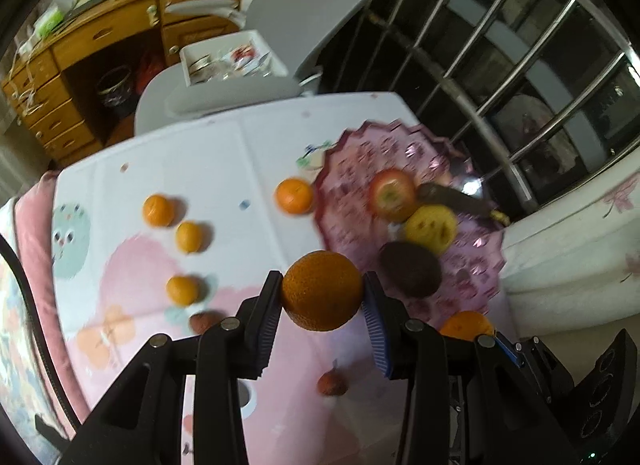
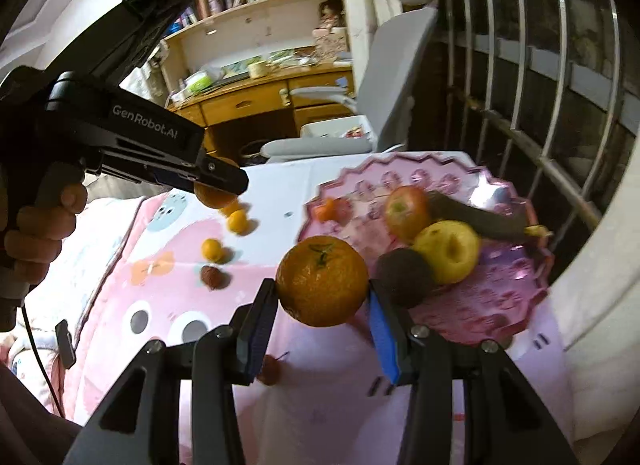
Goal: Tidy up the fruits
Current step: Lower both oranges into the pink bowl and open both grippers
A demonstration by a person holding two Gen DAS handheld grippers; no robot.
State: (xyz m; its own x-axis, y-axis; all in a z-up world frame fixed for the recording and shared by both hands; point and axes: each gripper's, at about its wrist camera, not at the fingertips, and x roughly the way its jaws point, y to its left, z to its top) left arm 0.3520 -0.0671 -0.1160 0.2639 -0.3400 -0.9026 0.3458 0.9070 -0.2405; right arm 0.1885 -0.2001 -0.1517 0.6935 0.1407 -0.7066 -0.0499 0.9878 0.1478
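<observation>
An orange (image 1: 322,291) sits clamped between the blue-padded fingers of the left gripper (image 1: 323,297), held in the air above the patterned pink cloth (image 1: 168,265) that covers the surface below. The right gripper (image 2: 323,297) is likewise closed on a second orange (image 2: 322,280), stem end up, raised just beside the pink scalloped fruit tray (image 2: 516,305). On that tray lie a red apple (image 2: 408,211), a yellow fruit (image 2: 448,251), a dark round fruit (image 2: 404,271) and a blackened banana (image 2: 480,217); a small orange piece (image 2: 328,210) shows at its far left edge, though blur hides whether it is on or behind the rim. Loose on the cloth, well apart from the tray, are several small tangerines (image 1: 159,210) (image 1: 189,237) (image 1: 182,290), a larger one (image 1: 294,196) just beside the tray's edge, and small reddish-brown fruits (image 1: 332,383) (image 2: 212,277). In the right wrist view the body of the left gripper bears white lettering reading "GenRobot.AI" (image 2: 144,126), with a person's hand (image 2: 40,233) around its handle. Behind stand a wooden cabinet (image 1: 80,65), a grey chair (image 2: 392,105) and metal window bars (image 1: 520,65).
</observation>
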